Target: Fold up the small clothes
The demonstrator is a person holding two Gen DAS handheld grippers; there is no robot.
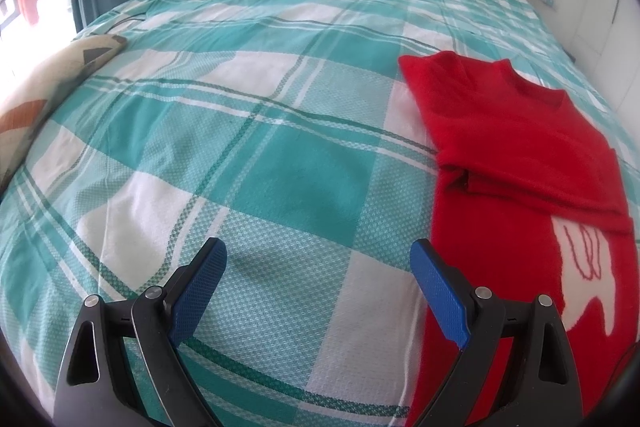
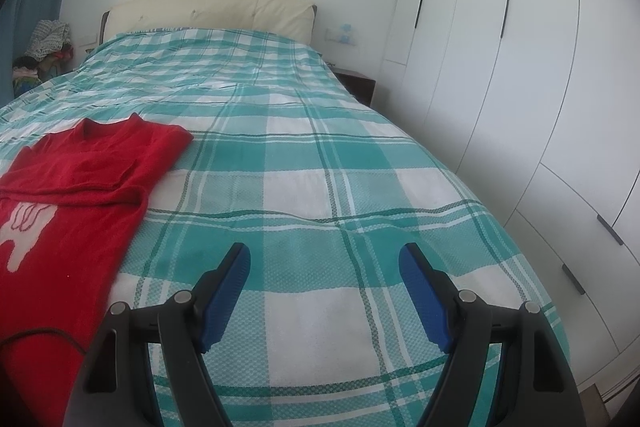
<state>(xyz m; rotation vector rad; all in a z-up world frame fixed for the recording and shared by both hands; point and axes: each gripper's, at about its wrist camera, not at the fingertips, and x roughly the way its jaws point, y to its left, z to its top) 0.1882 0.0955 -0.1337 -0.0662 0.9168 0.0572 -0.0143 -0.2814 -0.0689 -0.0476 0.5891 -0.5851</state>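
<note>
Folding step: a red sweater (image 1: 516, 131) lies flat on a bed (image 1: 248, 155) covered in a teal and white checked sheet; its upper part, sleeves included, looks already folded in across the chest, so my judgement is that the next fold brings the lower hem up toward the collar.
Sweater position: between the two tools, at the right of the left wrist view and at the left of the right wrist view, collar pointing toward the headboard (image 2: 212, 13).
Left gripper (image 1: 319, 291): jaws spread wide, nothing between the blue pads, poised over bare sheet just beside the sweater's left edge.
Right gripper (image 2: 325, 293): jaws likewise spread and empty, over bare sheet near the sweater's right edge.
Doing it well: pinch the hem at both lower corners (one tool each), lift evenly, carry the edge straight up the body and lay it down square so the folded sleeves stay tucked.
Knit: thick and fuzzy, so it probably bunches if dragged; lifting clear seems safer.
Hidden: the hem and lower corners fall outside both views.
Cut off: a white design (image 2: 22, 227) on the chest shows only in part.
Unclear: a thin dark cord (image 2: 44, 335) crosses the sweater's near end; where it leads cannot be seen.
</note>
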